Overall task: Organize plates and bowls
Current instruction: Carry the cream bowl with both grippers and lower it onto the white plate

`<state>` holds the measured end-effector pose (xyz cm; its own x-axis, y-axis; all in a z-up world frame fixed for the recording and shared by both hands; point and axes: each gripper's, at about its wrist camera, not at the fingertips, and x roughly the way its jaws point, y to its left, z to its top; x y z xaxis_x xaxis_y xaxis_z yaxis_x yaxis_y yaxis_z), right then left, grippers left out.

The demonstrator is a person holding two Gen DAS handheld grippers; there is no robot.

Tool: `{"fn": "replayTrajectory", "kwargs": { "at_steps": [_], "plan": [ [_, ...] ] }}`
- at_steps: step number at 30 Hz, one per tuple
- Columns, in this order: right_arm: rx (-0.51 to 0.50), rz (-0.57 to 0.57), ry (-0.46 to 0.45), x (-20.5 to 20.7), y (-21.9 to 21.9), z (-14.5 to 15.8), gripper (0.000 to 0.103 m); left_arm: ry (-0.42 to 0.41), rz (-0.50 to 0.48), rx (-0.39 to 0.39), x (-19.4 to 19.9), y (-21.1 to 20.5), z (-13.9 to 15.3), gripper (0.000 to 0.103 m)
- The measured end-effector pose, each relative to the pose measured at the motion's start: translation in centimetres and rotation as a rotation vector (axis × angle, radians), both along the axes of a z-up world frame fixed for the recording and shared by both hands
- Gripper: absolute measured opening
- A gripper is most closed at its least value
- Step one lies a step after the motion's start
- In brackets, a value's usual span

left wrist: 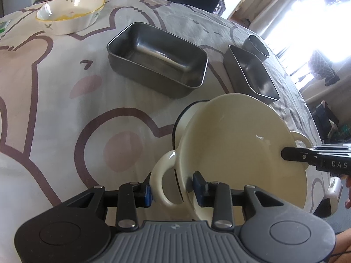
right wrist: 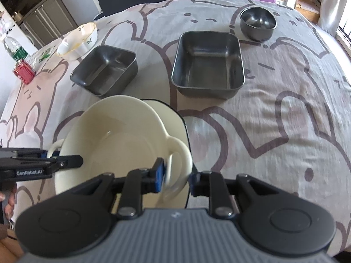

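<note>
- Cream bowl (left wrist: 237, 144) is sitting tilted on a cream plate (right wrist: 173, 118) with a dark rim, at the near edge of the counter (right wrist: 285, 100), which is wearing a cartoon-bear cloth.
- Left gripper (left wrist: 173, 187) is straddling the bowl's loop handle (left wrist: 163, 177) — one blue pad is sitting outside the loop, the other inside the bowl wall; jaws are standing narrow, and whether the pads are pressing I cannot tell.
- Right gripper (right wrist: 175, 178) is straddling the opposite handle (right wrist: 178, 153) the same way, jaws narrow; its pads are looking slightly apart from the handle, though motion blur is hiding the contact.
- Each gripper is showing in the other's view, reaching over the bowl's rim from the side.
- Two steel trays are resting beyond the bowl: a smaller one (right wrist: 105, 70) toward the left and a larger one (right wrist: 208, 63) beside it — apart from each other.
- Round steel bowl (right wrist: 257, 25) is standing farther back, near the larger tray.
- Floral bowl (left wrist: 70, 13) is sitting at the far left.
</note>
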<state>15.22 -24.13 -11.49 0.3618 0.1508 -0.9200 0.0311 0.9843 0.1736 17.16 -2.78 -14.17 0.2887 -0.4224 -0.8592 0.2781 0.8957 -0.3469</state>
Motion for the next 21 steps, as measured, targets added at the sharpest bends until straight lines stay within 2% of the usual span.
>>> {"fn": "replayTrajectory", "kwargs": {
  "at_steps": [9,12,21],
  "plan": [
    [-0.001,0.068,0.009,0.24,-0.18,-0.31,0.03,-0.028,-0.05,0.011,0.02,-0.24,0.1,0.038],
    [-0.05,0.124,0.008,0.3,0.22,-0.55,0.034,-0.045,-0.074,0.024,-0.09,-0.62,0.25,0.038],
    [-0.07,0.145,0.01,0.33,0.22,-0.72,0.035,-0.039,-0.081,0.025,0.06,-0.54,0.17,0.041]
  ]
}}
